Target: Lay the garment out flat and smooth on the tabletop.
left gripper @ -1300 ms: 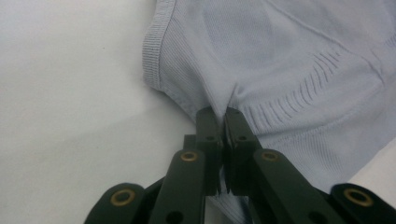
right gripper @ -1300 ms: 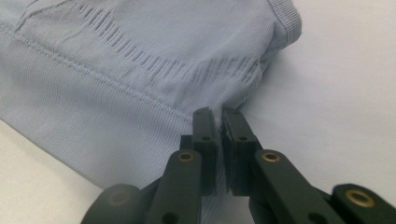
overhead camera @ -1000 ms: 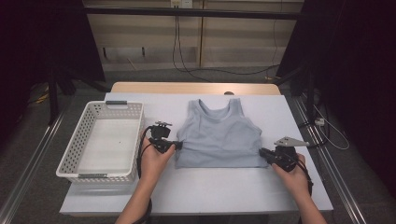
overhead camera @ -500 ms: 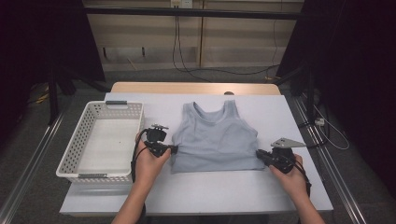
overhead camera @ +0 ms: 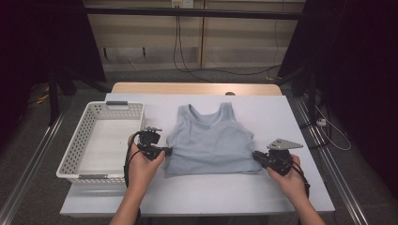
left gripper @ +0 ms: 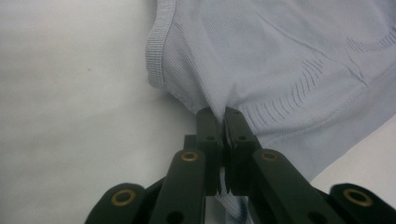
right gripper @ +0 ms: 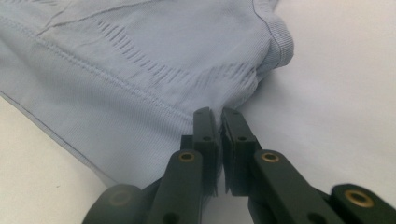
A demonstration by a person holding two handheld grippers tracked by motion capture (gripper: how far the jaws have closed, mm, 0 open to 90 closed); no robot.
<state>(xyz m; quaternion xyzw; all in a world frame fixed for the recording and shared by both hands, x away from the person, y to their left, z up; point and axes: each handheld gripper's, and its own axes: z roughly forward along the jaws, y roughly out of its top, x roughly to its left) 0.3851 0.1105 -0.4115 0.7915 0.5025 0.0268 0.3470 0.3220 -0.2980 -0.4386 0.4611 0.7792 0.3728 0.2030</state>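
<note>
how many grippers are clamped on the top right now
2. The left gripper pinches the left side edge of the light blue top; the right gripper pinches its right side edge, both near the bottom hem.

White worktop [overhead camera: 281, 117] on a wooden table [overhead camera: 187, 88]. Grey carpet floor [overhead camera: 28, 154] w/ metal rails [overhead camera: 44, 136] both sides. Beige panel wall [overhead camera: 141, 33] behind, black cables [overhead camera: 187, 61] hanging down it. Dark curtains [overhead camera: 42, 37] L & R. Light dim, from overhead.
</note>
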